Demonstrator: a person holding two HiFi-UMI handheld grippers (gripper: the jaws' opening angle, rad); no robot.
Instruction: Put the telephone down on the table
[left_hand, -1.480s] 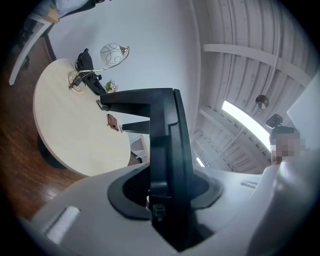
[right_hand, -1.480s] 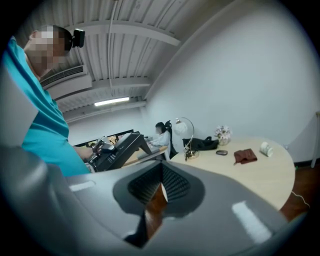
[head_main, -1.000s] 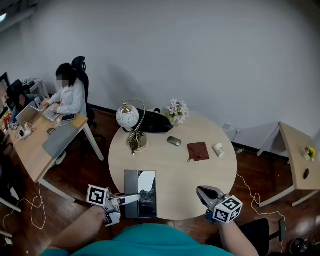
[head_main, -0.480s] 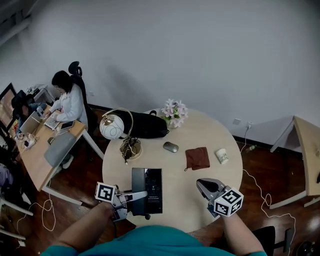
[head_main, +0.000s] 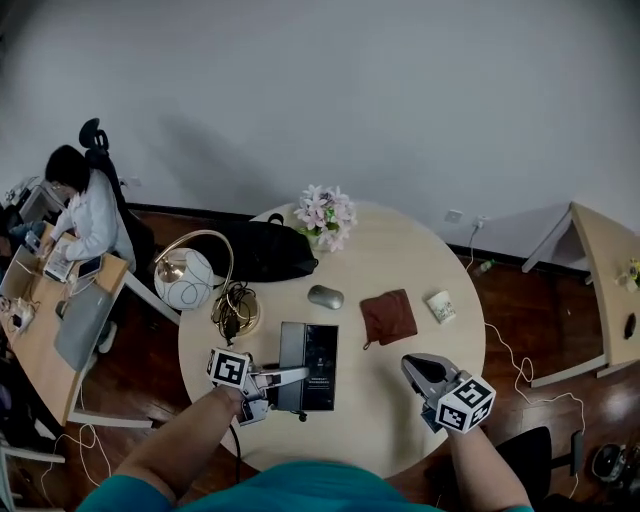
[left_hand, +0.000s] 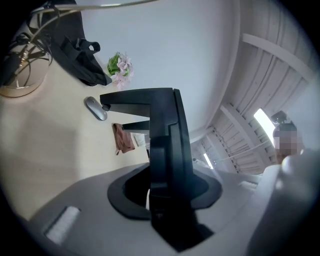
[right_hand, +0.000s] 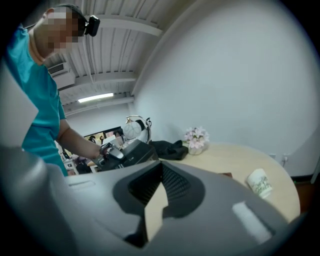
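Note:
The telephone (head_main: 312, 360) is a flat black slab lying lengthwise over the near left part of the round table (head_main: 400, 260). My left gripper (head_main: 290, 376) is shut on its near left edge. In the left gripper view the telephone (left_hand: 165, 140) stands edge-on between the jaws, with the tabletop beside it. Whether it rests on the table I cannot tell. The right gripper view shows the telephone (right_hand: 131, 151) at mid-left. My right gripper (head_main: 413, 365) hovers over the table's near right part, jaws together and holding nothing.
On the table are a globe lamp (head_main: 188, 281), a black bag (head_main: 262, 250), flowers (head_main: 322, 212), a grey mouse (head_main: 325, 296), a brown cloth (head_main: 388, 316) and a paper cup (head_main: 439, 305). A person (head_main: 88, 212) sits at a desk far left. A side table (head_main: 605, 270) stands right.
Both grippers have moved forward from the table's near edge to over its top. The telephone came along in the left gripper and now lies further in, near the mouse.

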